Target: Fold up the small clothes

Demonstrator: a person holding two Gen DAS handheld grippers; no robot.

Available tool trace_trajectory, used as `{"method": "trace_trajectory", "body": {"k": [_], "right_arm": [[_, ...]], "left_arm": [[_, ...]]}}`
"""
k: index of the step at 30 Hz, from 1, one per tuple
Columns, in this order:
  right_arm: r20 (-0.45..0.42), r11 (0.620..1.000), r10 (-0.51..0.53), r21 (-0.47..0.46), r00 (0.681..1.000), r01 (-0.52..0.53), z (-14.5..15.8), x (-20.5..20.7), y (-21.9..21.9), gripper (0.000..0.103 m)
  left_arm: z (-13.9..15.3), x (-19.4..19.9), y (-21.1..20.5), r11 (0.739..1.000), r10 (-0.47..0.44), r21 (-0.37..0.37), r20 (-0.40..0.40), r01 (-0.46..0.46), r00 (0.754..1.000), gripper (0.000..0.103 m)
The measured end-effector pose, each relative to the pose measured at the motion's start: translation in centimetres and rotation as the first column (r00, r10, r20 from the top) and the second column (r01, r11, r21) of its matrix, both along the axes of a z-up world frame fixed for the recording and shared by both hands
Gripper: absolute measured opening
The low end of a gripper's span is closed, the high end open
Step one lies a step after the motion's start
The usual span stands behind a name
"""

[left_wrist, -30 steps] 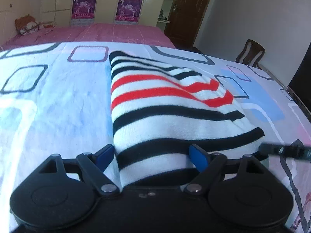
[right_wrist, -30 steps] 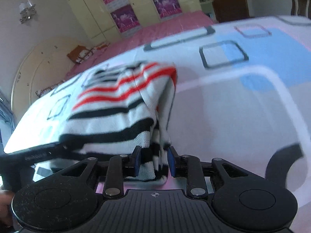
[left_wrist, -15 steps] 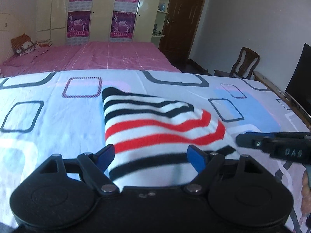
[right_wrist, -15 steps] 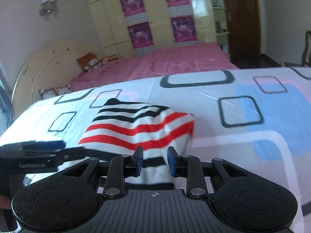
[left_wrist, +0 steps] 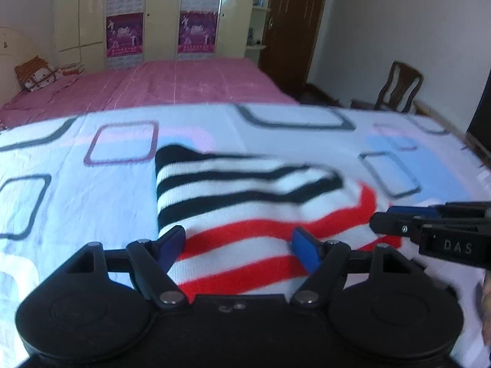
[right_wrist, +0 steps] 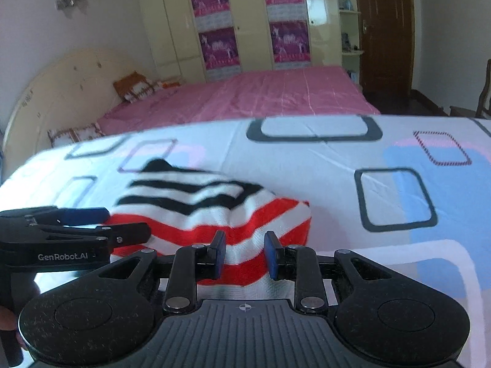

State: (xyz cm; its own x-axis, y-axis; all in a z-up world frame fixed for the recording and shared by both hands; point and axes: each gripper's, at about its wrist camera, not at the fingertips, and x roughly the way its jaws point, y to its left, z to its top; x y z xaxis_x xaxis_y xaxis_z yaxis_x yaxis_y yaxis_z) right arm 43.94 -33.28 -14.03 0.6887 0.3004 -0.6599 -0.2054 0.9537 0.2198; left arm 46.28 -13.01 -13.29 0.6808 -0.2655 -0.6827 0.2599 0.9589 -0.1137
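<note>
The left gripper stands wide, its jaws just closing a little, with the near red-striped edge of the folded sweater lying between the blue pads but not visibly pinched. The right gripper holds its jaws narrow with the sweater's red-and-white hem between them — whether the pads press it, I cannot tell. Beyond both sets of fingertips the sweater rests on the patterned sheet, black stripes farthest off — past that, a pink bed.

White knit garment with black and red stripes (on a white sheet of outlined squares)
</note>
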Motion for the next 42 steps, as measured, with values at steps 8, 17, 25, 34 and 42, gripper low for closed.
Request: {"method": "trace_trajectory", "body": {"k": [8,17,25,34,42], "right_arm": [[0.006,0.999,-0.011,0.043,1.0,0.011,-1.0,0.8,-0.9,0.027],[-0.019,0.999,-0.024,0.028,1.0,0.025,-1.5,5.0,-0.8,0.027],[-0.055,0.999,-0.034,0.003,0.998,0.034,-3.0,7.3,-0.8,0.027],[0.013,0.994,-0.002,-0.114,1.0,0.003,-5.0,8.6,0.5,0.026],[0.022,0.998,0.004,-0.055,1.0,-0.003,-2.1,6.8,-0.6,0.027]], "left_arm": [[0.0,-0.7,0.2,1.0,-0.01,0.019,0.044,0.009,0.999,0.076],[-0.4,3.4,-0.6,0.996,-0.028,0.082,0.028,0.026,0.999,0.078],[-1.3,5.4,0.0,0.997,0.01,0.073,-0.012,-0.01,1.0,0.088],[-2.5,6.7,1.0,0.998,0.058,-0.002,-0.097,-0.059,0.994,0.094],[-1.3,5.2,0.6,0.997,0.056,0.055,-0.028,-0.054,0.998,0.09]]}}
